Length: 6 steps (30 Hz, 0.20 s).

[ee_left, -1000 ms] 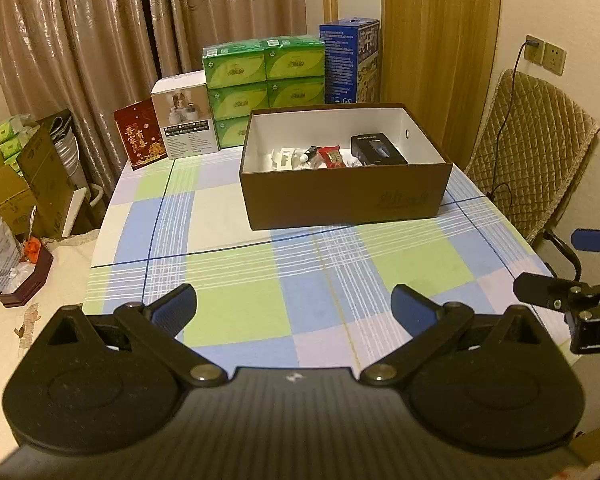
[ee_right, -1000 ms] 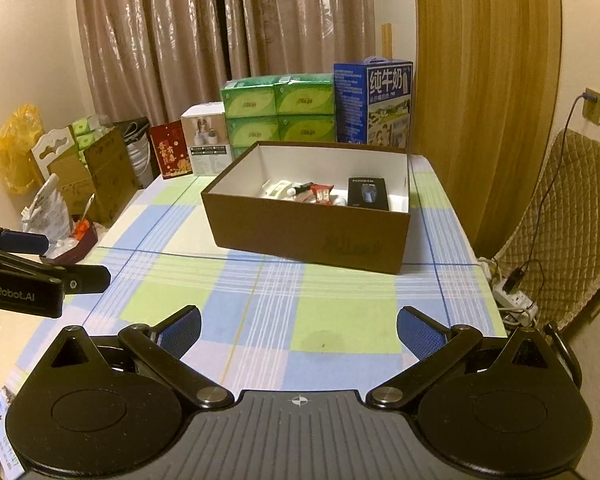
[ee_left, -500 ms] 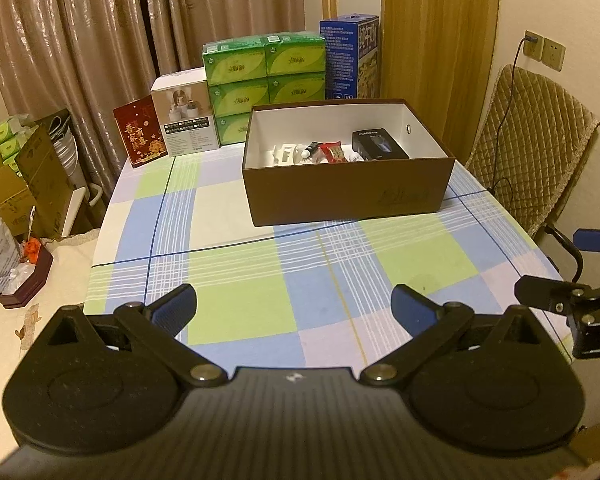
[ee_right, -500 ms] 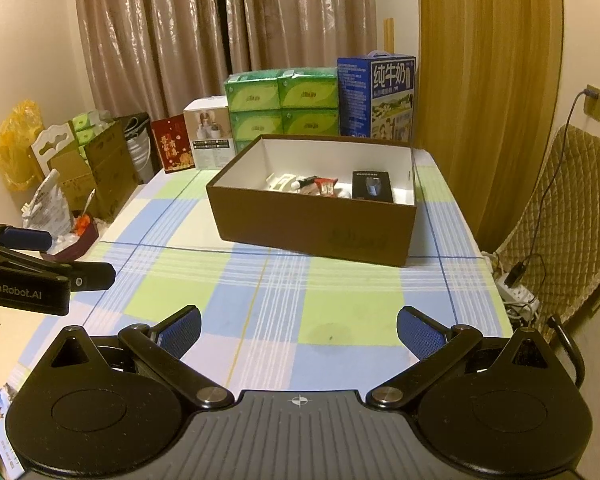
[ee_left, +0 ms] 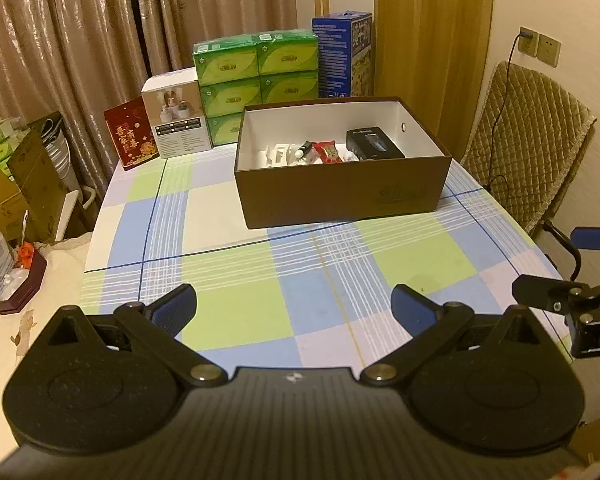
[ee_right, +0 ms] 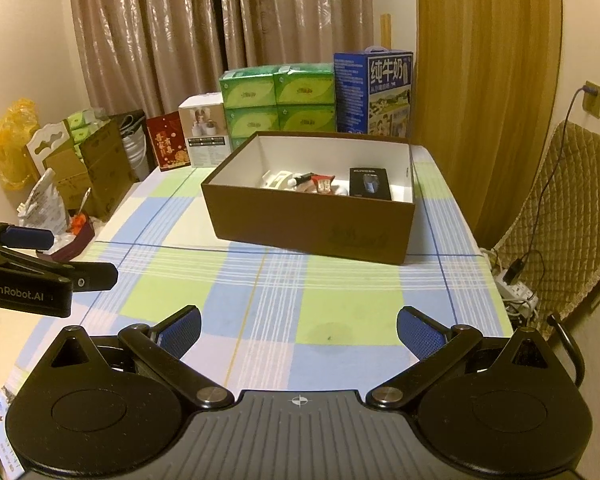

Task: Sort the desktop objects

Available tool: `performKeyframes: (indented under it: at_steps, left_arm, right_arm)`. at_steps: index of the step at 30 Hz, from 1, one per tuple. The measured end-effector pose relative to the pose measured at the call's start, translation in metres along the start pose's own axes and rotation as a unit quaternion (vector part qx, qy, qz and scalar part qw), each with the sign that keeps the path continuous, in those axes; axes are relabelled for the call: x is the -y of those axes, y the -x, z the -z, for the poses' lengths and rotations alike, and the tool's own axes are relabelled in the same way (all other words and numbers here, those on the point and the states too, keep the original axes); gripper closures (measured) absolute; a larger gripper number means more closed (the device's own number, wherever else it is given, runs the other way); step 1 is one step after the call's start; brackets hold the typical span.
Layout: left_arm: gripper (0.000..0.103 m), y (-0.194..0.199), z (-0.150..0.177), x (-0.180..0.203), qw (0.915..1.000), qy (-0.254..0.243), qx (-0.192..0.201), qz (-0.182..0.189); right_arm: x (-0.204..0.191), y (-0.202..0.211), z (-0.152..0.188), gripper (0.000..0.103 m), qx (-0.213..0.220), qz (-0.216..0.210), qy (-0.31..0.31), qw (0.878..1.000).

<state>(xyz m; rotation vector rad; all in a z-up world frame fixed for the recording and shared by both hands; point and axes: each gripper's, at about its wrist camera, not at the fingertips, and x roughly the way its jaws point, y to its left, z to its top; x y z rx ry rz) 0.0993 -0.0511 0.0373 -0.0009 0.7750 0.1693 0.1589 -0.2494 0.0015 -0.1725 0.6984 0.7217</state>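
A brown open box [ee_left: 340, 196] [ee_right: 312, 224] stands on the checked tablecloth [ee_left: 260, 280] [ee_right: 268, 292] toward the far side. Inside lie a black case [ee_left: 374, 144] [ee_right: 370, 184], a red packet [ee_left: 327, 151] [ee_right: 322, 182], a white plastic piece [ee_left: 278, 154] [ee_right: 278, 178] and a small tube. My left gripper [ee_left: 294, 306] is open and empty over the near cloth; it also shows in the right wrist view [ee_right: 60, 256]. My right gripper [ee_right: 298, 330] is open and empty; it also shows at the right edge of the left wrist view [ee_left: 560, 268].
Green tissue boxes [ee_left: 256, 84], a blue milk carton [ee_left: 342, 54], a white box [ee_left: 178, 114] and a red card box [ee_left: 131, 138] line the table's far edge. A padded chair [ee_left: 528, 144] stands at the right. Cardboard boxes [ee_right: 96, 168] and bags sit left of the table.
Both grippers have drawn back slightly and risen, so the box sits a little farther off. Both stay open and empty.
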Motion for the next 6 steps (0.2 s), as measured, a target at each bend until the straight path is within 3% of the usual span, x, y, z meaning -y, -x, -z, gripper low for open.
performKeyframes:
  at_steps: [6]
  left_arm:
    - [0.001, -0.0064, -0.0036, 0.0031, 1.0, -0.004, -0.003, 0.001]
  right_arm:
    - [0.0041, -0.0045, -0.0016, 0.002, -0.005, 0.0, -0.002, 1.0]
